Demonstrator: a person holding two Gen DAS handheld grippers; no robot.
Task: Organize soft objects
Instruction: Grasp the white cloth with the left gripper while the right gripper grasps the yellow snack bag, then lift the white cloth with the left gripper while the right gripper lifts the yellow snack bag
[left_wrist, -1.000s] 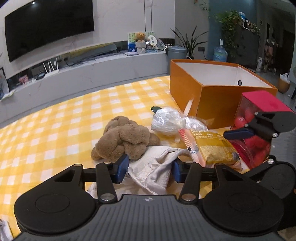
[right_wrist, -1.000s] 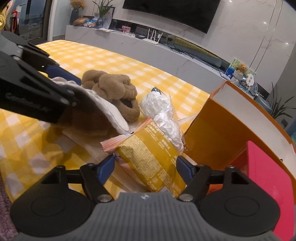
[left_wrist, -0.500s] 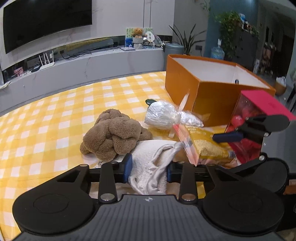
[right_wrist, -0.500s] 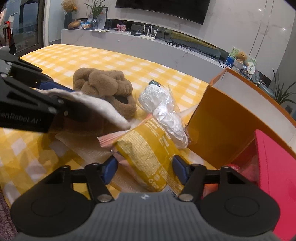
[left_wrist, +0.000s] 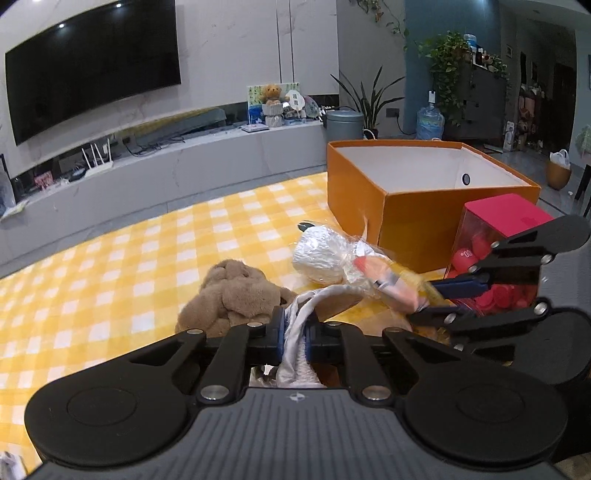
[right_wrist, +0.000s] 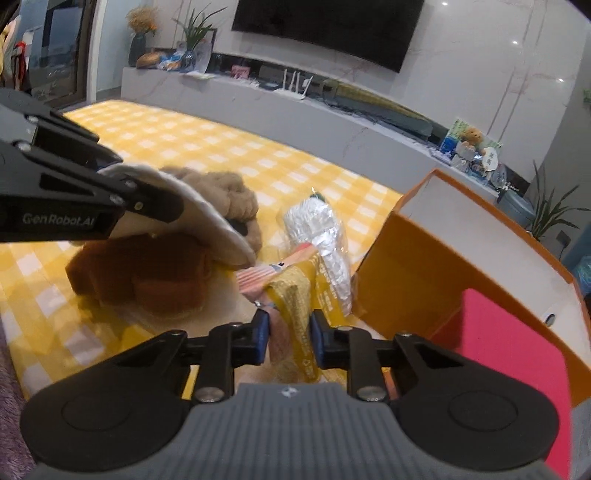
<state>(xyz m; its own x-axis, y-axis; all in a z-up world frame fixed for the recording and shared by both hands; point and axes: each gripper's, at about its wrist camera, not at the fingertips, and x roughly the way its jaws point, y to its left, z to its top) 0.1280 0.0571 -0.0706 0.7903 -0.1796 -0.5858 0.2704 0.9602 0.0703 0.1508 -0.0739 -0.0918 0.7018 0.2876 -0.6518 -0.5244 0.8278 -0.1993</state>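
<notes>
My left gripper (left_wrist: 294, 332) is shut on a bunched white cloth (left_wrist: 325, 295), which hangs lifted off the yellow checked tablecloth (left_wrist: 129, 266). In the right wrist view that cloth (right_wrist: 207, 206) drapes from the left gripper's fingers at the left. The right gripper (right_wrist: 290, 332) has its jaws closing, and the pads press on a yellow snack packet (right_wrist: 295, 291). In the left wrist view the packet (left_wrist: 399, 291) is held up by the right gripper (left_wrist: 443, 295). A brown plush toy (left_wrist: 236, 295) lies just beyond the cloth.
A silver-wrapped bag (left_wrist: 321, 254) lies between the plush and an open orange box (left_wrist: 406, 218). A clear container with a red lid (left_wrist: 509, 214) stands beside the box. A darker brown lump (right_wrist: 147, 273) sits in shadow under the cloth.
Both grippers went from wide open to closed, the left on the white cloth, the right on the yellow packet. The cloth and the packet have come up off the table.
</notes>
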